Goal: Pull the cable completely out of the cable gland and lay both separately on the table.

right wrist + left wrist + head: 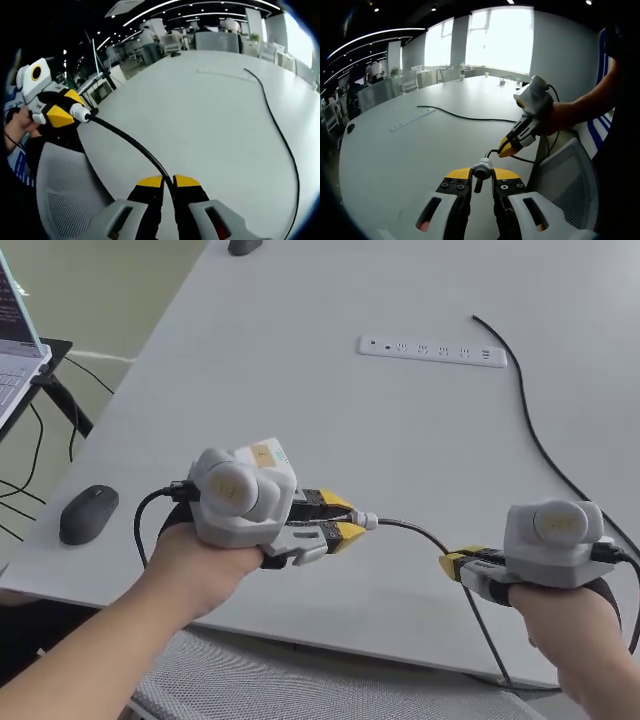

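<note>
Grip check: left tool is clamped down on the cable gland, with the gland's pale nose poking past the yellow tips toward the person's right. The cable leaves that nose and arcs slack across to the right tool. That tool's jaws are pinched onto it with almost no gap, as the right gripper view confirms. Past that grip the cable drops over the front edge of the surface, beside the mesh chair. Both tools are held over the near edge, near each other but apart: gland on the left, cable grip on the right and a little closer to the person. Key relation: the gland's bore points left to right along the front edge, and the cable's run between the tools follows roughly that line, with a bend. Judgement: cable not yet out of the gland; how much lies back between the left jaws is hidden. The next move likely wants the right tool drawn off to the right, in line with the bore, while the left tool anchors the gland; a sideways pull could bind at the seal. Containers: none proper; the gland is the only holder, with the cable in it. Well apart on the surface: power strip, loose black cord, mouse.
</note>
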The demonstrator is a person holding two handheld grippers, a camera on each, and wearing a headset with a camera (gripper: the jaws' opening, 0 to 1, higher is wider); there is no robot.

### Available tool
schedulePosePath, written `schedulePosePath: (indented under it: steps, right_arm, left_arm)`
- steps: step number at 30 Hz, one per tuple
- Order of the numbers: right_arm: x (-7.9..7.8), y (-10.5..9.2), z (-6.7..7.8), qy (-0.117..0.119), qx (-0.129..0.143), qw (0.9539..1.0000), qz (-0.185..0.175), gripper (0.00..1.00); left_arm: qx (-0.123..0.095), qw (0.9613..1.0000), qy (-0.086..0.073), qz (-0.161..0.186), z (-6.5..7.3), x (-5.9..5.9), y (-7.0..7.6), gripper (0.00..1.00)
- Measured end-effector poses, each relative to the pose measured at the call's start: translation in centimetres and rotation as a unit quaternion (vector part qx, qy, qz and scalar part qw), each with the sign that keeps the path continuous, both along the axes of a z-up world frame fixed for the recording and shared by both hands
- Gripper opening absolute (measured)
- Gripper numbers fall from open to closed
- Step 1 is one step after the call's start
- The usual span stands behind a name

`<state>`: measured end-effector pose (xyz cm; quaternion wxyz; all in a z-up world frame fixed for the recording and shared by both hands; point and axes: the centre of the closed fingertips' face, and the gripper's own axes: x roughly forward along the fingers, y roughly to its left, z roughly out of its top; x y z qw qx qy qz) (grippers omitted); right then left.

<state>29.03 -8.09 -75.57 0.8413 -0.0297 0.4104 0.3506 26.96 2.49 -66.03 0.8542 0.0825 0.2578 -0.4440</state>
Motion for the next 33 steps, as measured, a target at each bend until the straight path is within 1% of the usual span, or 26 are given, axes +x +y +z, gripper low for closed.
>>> schedulePosePath:
  steps: [1, 3, 5, 8, 9, 11, 12, 13, 14, 15, 16, 17, 18, 19, 20, 22, 24, 25, 27, 29, 31, 33]
  right_arm:
    - [0.0, 0.0, -0.1, -0.009, -0.005, 0.9999, 0.01, 0.02]
    - [-0.3, 0.3, 0.1, -0.015, -0.009, 0.9996, 0.021, 0.02]
    - [-0.3, 0.2, -0.1, -0.011, -0.008, 0.9996, 0.025, 0.03]
    - [-0.2, 0.2, 0.3, -0.015, -0.003, 0.9996, 0.024, 0.08]
    - [-0.2, 0.3, 0.7, -0.021, -0.005, 0.9993, 0.029, 0.1]
    - [0.0, 0.5, 1.3, -0.035, -0.007, 0.9986, 0.039, 0.14]
    - [0.1, 0.9, 1.9, -0.047, -0.004, 0.9976, 0.052, 0.16]
    - [0.4, 1.2, 2.6, -0.063, -0.004, 0.996, 0.063, 0.18]
    - [0.5, 1.5, 3.4, -0.085, -0.01, 0.9932, 0.079, 0.2]
    - [0.6, 1.8, 4.0, -0.097, -0.014, 0.9909, 0.092, 0.22]
    - [0.5, 2.5, 5.0, -0.115, -0.015, 0.9871, 0.111, 0.23]
    - [0.5, 3.1, 5.6, -0.128, -0.012, 0.9837, 0.126, 0.24]
    - [0.4, 3.8, 6.4, -0.148, -0.015, 0.9779, 0.147, 0.24]
    - [0.4, 4.2, 6.8, -0.16, -0.02, 0.9738, 0.16, 0.24]
    - [0.1, 4.9, 7.2, -0.174, -0.026, 0.9673, 0.183, 0.24]
    - [-0.3, 5.8, 7.3, -0.18, -0.027, 0.962, 0.203, 0.23]
    - [-0.6, 6.5, 7.1, -0.174, -0.021, 0.9627, 0.206, 0.24]
    - [-0.8, 6.7, 7.0, -0.175, -0.023, 0.9606, 0.215, 0.24]
    - [-1.0, 7.2, 6.7, -0.19, -0.042, 0.9507, 0.242, 0.22]
    - [-1.2, 7.7, 6.5, -0.2, -0.051, 0.9442, 0.257, 0.2]
    - [-1.3, 8.1, 6.5, -0.206, -0.053, 0.9399, 0.267, 0.19]
    - [-1.4, 8.5, 6.4, -0.205, -0.052, 0.9376, 0.276, 0.18]
  left_arm:
    - [0.001, 1.0, 0.001, 0.001, 0.0, 0.0, 0.0, 0.16]
    - [-0.001, 1.0, 0.001, 0.002, 0.0, 0.1, 0.0, 0.16]
    - [0.0, 1.0, 0.002, 0.003, -0.1, 0.1, 0.1, 0.16]
    - [0.0, 1.0, 0.006, 0.002, -0.2, 0.2, 0.0, 0.16]
    - [0.003, 1.0, 0.006, 0.002, -0.3, 0.2, 0.0, 0.15]
    - [0.002, 1.0, 0.007, 0.001, -0.2, 0.2, -0.1, 0.15]
    - [0.002, 1.0, 0.007, 0.001, -0.3, 0.2, -0.1, 0.15]
    - [0.003, 1.0, 0.006, 0.0, -0.3, 0.2, -0.2, 0.15]
    - [0.003, 1.0, 0.007, -0.001, -0.3, 0.2, -0.2, 0.15]
    - [0.004, 1.0, 0.008, -0.002, -0.3, 0.2, -0.3, 0.15]
    - [0.004, 1.0, 0.009, -0.002, -0.3, 0.2, -0.4, 0.15]
    - [0.004, 1.0, 0.009, -0.003, -0.3, 0.2, -0.4, 0.15]
    - [0.003, 0.9999, 0.01, -0.003, -0.3, 0.2, -0.4, 0.15]
    - [0.002, 0.9999, 0.011, -0.003, -0.3, 0.2, -0.4, 0.15]
    - [0.002, 0.9999, 0.011, -0.003, -0.3, 0.2, -0.5, 0.15]
    - [0.003, 0.9999, 0.011, -0.004, -0.3, 0.2, -0.5, 0.15]
    - [0.006, 0.9999, 0.012, -0.003, -0.4, 0.1, -0.4, 0.15]
    - [0.005, 0.9999, 0.012, -0.002, -0.4, 0.1, -0.4, 0.15]
    - [0.004, 0.9999, 0.013, -0.002, -0.4, 0.1, -0.4, 0.15]
    - [0.004, 0.9999, 0.013, -0.003, -0.4, 0.1, -0.4, 0.15]
    - [0.002, 0.9999, 0.014, -0.004, -0.4, 0.1, -0.4, 0.15]
    - [0.002, 0.9999, 0.014, -0.005, -0.3, 0.1, -0.5, 0.15]
